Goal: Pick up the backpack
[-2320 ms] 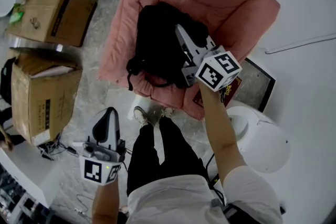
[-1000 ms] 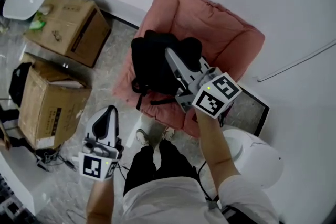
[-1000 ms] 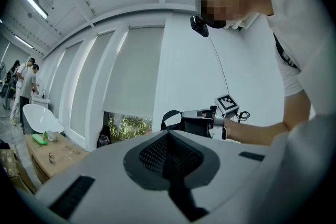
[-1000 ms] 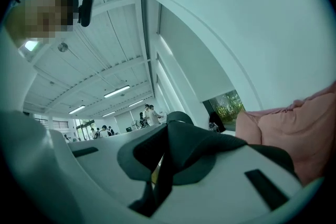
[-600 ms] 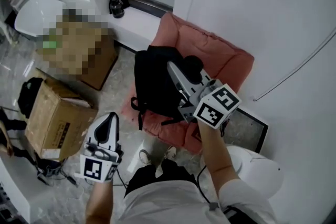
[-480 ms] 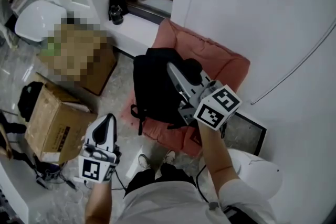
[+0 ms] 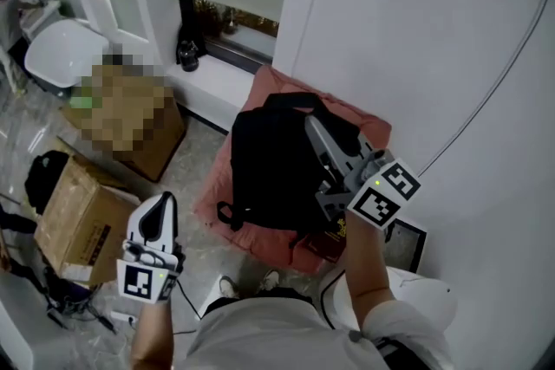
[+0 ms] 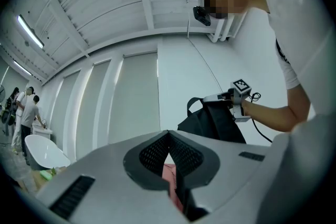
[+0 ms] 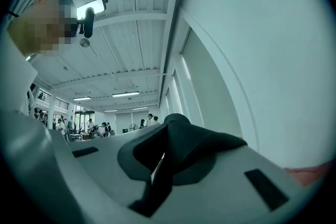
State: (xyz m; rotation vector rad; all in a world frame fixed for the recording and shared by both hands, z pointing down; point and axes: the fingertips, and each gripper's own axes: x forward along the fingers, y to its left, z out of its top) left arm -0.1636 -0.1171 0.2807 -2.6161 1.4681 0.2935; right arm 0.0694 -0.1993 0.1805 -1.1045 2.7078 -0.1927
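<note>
pink cushion [image 7: 267,87], backpack [image 7: 273,169] in r hand-held gripper [image 7: 314,124]

"What's against the white wall?"
"A pink quilted fabric cushion [image 7: 276,87], with an open brown cardboard box [image 7: 76,212] near it."
"And left of the box?"
"A black bag [image 7: 43,178] just beside it. A white rounded shell [image 7: 54,56] sits farther back."

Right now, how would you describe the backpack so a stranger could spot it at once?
Start at the white wall on the right, then the pink cushion at its foot. The backpack hangs in front of that cushion from the right tool, shut on its top strap. Unlike the brown cardboard boxes to the left, it is all black and held up.
</note>
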